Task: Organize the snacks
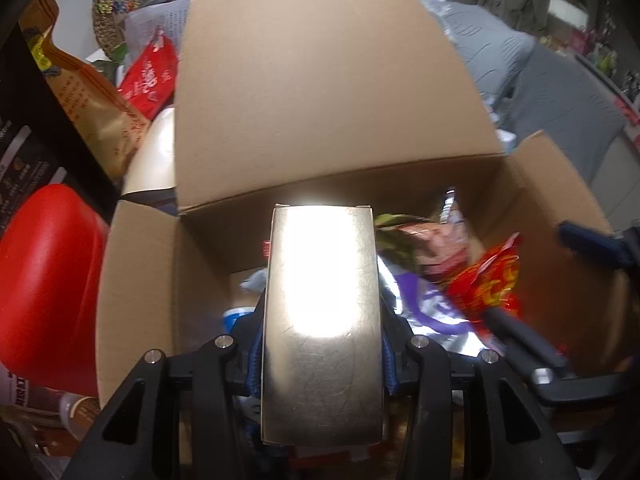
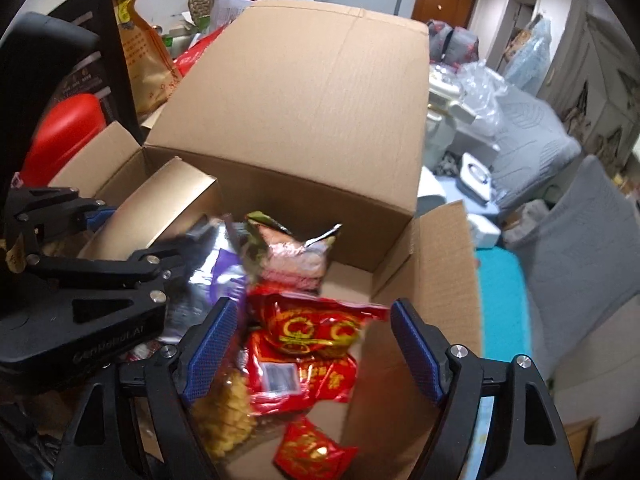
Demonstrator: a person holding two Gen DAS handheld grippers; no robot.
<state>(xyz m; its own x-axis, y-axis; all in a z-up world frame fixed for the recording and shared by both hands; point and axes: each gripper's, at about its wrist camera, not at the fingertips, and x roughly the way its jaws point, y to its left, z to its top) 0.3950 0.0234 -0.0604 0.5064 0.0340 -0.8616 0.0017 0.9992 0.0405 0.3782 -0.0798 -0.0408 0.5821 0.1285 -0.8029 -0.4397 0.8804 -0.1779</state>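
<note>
An open cardboard box (image 1: 320, 92) holds several snack bags. My left gripper (image 1: 320, 344) is shut on a shiny gold box (image 1: 320, 320), holding it over the carton's left side; the gold box also shows in the right wrist view (image 2: 160, 208). My right gripper (image 2: 316, 348) is open above a red snack bag (image 2: 316, 328) that lies in the carton. In the left wrist view that red bag (image 1: 488, 280) sits by a right gripper finger. A pink-green bag (image 2: 292, 256) and a purple-silver bag (image 2: 224, 276) lie behind it.
A red plastic object (image 1: 48, 272) and a tan standing pouch (image 1: 92, 104) sit left of the carton. A small red packet (image 2: 312, 448) and a bag of yellow snacks (image 2: 228, 416) lie near the carton's front. Grey cushions (image 2: 532, 132) are at the right.
</note>
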